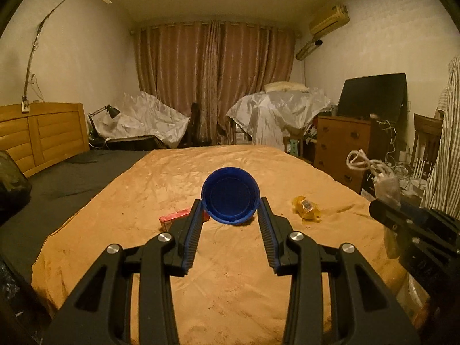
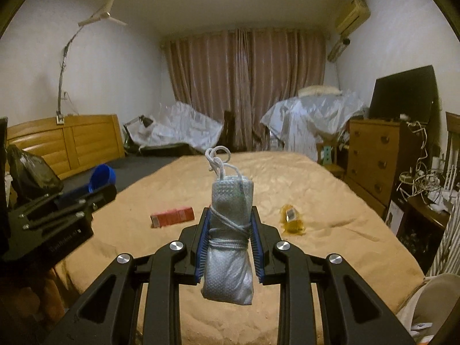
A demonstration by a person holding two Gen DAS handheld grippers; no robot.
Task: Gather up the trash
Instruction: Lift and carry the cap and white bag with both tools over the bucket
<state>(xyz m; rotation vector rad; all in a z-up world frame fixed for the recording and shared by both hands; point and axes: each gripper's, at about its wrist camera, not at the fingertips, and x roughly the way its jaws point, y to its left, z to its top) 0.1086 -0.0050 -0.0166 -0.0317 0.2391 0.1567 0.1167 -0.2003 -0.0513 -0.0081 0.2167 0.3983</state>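
2 items held above the bed (image 1: 201, 273).
Left gripper (image 1: 231, 201) clamped a blue cup (image 1: 231, 195), mouth facing the camera, empty; right gripper (image 2: 229, 218) clamped an upright string-wrapped pouch (image 2: 230, 235).

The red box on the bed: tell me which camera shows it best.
The right wrist view. There the red box lies in full sight on the orange bedspread, left of the right gripper. In the left wrist view the box is half hidden behind the left gripper and its blue cup.
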